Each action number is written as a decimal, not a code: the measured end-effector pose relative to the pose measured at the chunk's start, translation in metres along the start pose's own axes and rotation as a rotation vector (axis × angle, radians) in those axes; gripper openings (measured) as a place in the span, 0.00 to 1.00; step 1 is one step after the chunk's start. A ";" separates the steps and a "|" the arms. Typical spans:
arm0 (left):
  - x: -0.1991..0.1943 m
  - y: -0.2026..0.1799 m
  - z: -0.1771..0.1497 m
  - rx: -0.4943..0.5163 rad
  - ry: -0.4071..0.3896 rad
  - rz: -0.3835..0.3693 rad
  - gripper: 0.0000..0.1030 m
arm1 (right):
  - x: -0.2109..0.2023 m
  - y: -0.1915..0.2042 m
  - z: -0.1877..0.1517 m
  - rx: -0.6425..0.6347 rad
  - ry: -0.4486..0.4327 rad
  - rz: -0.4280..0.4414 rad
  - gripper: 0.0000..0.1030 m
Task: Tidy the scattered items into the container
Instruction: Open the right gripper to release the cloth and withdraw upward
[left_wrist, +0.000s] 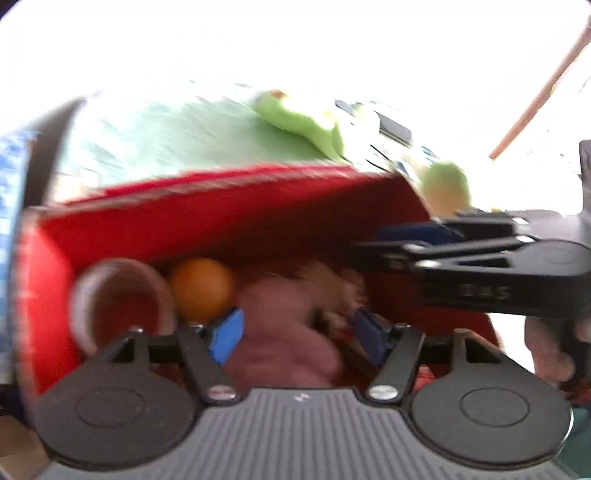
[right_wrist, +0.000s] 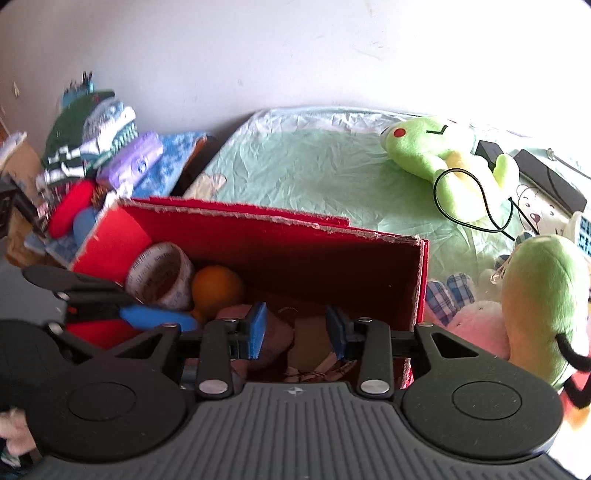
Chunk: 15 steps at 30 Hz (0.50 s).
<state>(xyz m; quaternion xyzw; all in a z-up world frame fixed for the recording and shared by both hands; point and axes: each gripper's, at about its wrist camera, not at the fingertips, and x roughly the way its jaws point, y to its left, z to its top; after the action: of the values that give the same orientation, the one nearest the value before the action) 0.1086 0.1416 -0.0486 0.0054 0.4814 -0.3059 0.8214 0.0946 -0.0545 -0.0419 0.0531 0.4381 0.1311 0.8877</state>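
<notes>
A red cardboard box (right_wrist: 295, 243) stands on the green bedsheet; it also shows in the blurred left wrist view (left_wrist: 207, 214). Inside lie a tape roll (right_wrist: 162, 275), an orange (right_wrist: 218, 288), a mauve cloth item (right_wrist: 277, 336) and a brown piece. My right gripper (right_wrist: 297, 330) is open and empty above the box's near edge. My left gripper (left_wrist: 295, 332) is open over the mauve cloth (left_wrist: 284, 328), touching nothing that I can make out. The tape roll (left_wrist: 122, 302) and orange (left_wrist: 203, 288) lie to its left.
A green frog plush (right_wrist: 443, 155) and a black cable lie on the sheet behind the box. A green and yellow plush (right_wrist: 543, 302) and a pink plush (right_wrist: 476, 325) sit right of the box. Folded clothes (right_wrist: 96, 140) are piled at the left. Black devices lie at far right.
</notes>
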 end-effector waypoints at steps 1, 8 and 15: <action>0.004 0.012 0.013 -0.013 -0.015 0.029 0.70 | -0.001 0.000 -0.001 0.020 0.001 0.008 0.38; -0.010 0.033 0.011 -0.083 -0.073 0.164 0.68 | -0.005 0.007 -0.013 0.099 -0.021 0.029 0.38; -0.031 0.031 0.000 -0.080 -0.106 0.249 0.68 | -0.013 0.018 -0.029 0.111 -0.028 -0.009 0.38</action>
<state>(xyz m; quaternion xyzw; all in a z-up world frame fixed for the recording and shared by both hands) 0.1133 0.1820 -0.0327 0.0162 0.4447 -0.1821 0.8768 0.0611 -0.0416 -0.0460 0.1021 0.4325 0.1020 0.8900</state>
